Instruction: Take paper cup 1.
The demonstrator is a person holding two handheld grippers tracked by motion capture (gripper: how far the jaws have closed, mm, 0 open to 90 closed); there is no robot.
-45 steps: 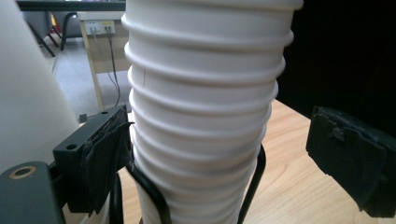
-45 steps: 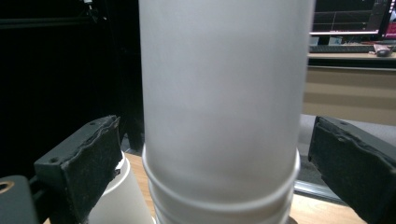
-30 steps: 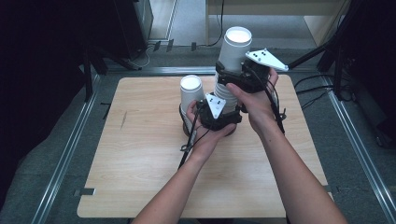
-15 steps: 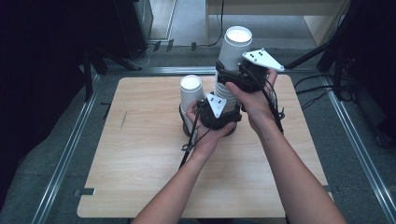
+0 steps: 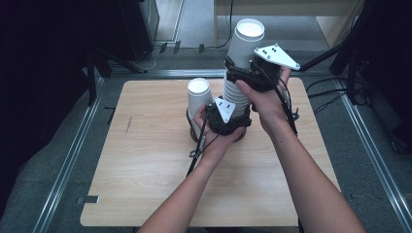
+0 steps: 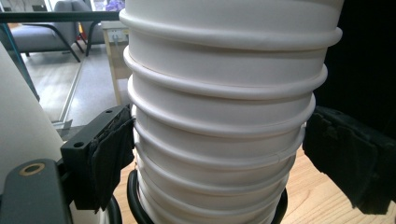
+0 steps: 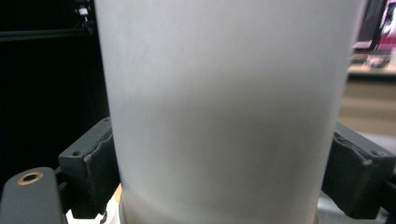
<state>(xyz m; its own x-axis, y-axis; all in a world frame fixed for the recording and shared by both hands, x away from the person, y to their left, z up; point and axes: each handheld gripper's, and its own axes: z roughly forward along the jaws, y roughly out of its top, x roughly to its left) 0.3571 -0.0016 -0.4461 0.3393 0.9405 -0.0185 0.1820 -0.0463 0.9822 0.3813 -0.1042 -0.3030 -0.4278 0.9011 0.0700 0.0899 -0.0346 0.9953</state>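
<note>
Left gripper (image 5: 228, 116): a black body is carrying a small grey three-cornered plate with dark screw heads on top; a thin black cable is trailing from it along the forearm. Right gripper (image 5: 255, 73): a black body is bearing a larger grey three-cornered plate with four dark screw heads; black cables are running back over the wrist. In both gripper views, the jaws are showing as square black blocks faced with rough dark pads (image 6: 109, 151), and a brass-ringed hole is showing at lower left. Both forearms are appearing bare, without sleeves.
</note>
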